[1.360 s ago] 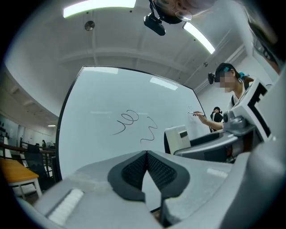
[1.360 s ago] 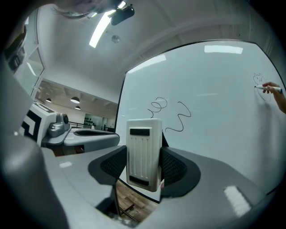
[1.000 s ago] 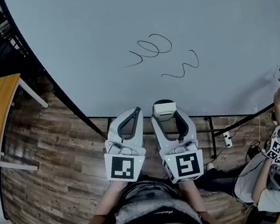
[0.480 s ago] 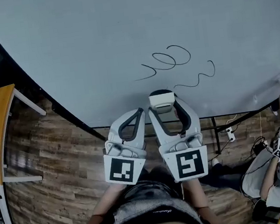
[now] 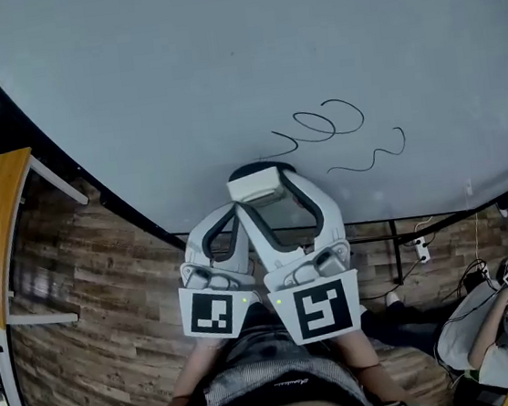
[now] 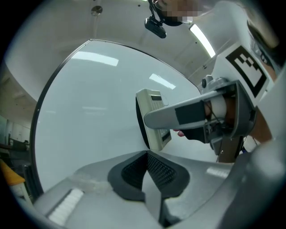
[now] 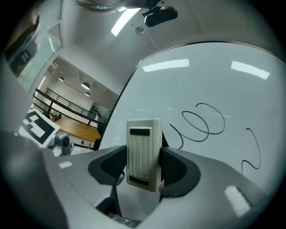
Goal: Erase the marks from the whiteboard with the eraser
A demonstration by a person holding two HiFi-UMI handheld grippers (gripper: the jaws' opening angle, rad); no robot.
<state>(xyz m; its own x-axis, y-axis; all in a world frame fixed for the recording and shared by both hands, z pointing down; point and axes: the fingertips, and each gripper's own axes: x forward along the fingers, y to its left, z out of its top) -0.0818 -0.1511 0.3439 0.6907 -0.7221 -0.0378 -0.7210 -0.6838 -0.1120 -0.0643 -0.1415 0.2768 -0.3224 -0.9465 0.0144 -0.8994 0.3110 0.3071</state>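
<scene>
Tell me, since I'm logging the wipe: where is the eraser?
Head view, centre: the eraser is clamped in the right tongs, in front of the whiteboard, just left of the looped marks.

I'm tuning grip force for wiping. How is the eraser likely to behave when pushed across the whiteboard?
The eraser looks like a rigid ribbed plastic shell, so it is probably stiff and light. The right gripper clamps its sides toward one end, so it may pivot or slip under drag.

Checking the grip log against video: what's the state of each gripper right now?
Left gripper: shut, nothing between its jaws.
Right gripper: shut on the eraser.
</scene>
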